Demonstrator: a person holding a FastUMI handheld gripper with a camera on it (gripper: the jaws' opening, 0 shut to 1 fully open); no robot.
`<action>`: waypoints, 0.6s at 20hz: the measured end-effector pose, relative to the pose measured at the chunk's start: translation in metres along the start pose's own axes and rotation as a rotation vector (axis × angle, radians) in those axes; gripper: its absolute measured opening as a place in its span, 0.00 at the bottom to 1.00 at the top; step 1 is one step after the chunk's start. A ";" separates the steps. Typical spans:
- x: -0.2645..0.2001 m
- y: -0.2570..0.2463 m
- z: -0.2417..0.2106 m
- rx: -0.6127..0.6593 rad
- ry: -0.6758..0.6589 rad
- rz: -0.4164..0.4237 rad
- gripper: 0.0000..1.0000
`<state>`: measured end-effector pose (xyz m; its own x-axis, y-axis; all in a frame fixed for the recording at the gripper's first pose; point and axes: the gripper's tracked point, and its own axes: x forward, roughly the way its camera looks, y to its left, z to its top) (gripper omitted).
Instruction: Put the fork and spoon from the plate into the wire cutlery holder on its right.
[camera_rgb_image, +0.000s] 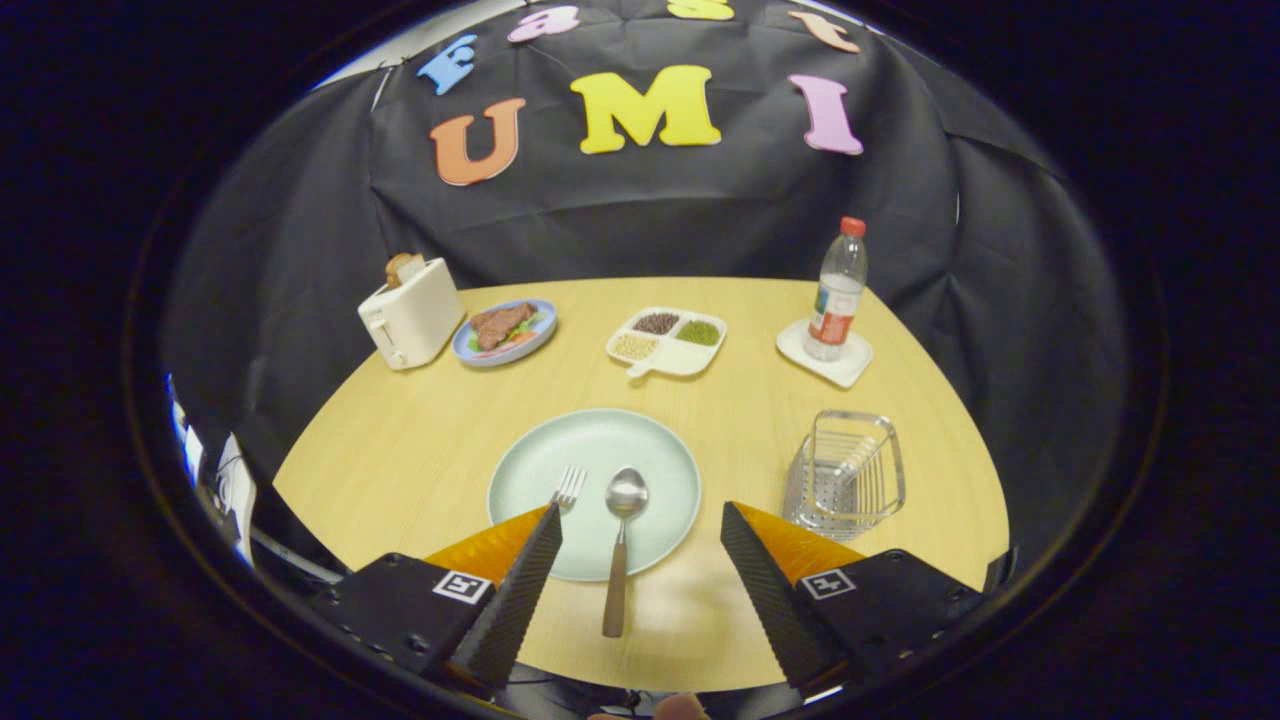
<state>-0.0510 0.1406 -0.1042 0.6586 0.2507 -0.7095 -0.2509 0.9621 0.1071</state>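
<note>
The pale wood tabletop (420, 450) has a curved near edge. On it, nearest the gripper (640, 525), whose jaws stand wide apart, lies a pale green plate (545, 465). To the plate's right stands the wire cutlery holder (845, 475). Farther back sit a white toaster (412, 315), a blue plate of food (505, 332) just beside it, a white divided dish (667, 342) and a white coaster (825, 355) carrying a bottle.
</note>
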 end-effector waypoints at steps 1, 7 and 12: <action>0.003 0.001 -0.005 0.005 0.028 -0.004 0.96; 0.021 0.009 -0.052 -0.003 0.178 -0.020 0.88; 0.032 0.010 -0.068 -0.008 0.235 -0.040 0.77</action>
<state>-0.0803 0.1508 -0.1728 0.4848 0.1793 -0.8560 -0.2336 0.9697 0.0708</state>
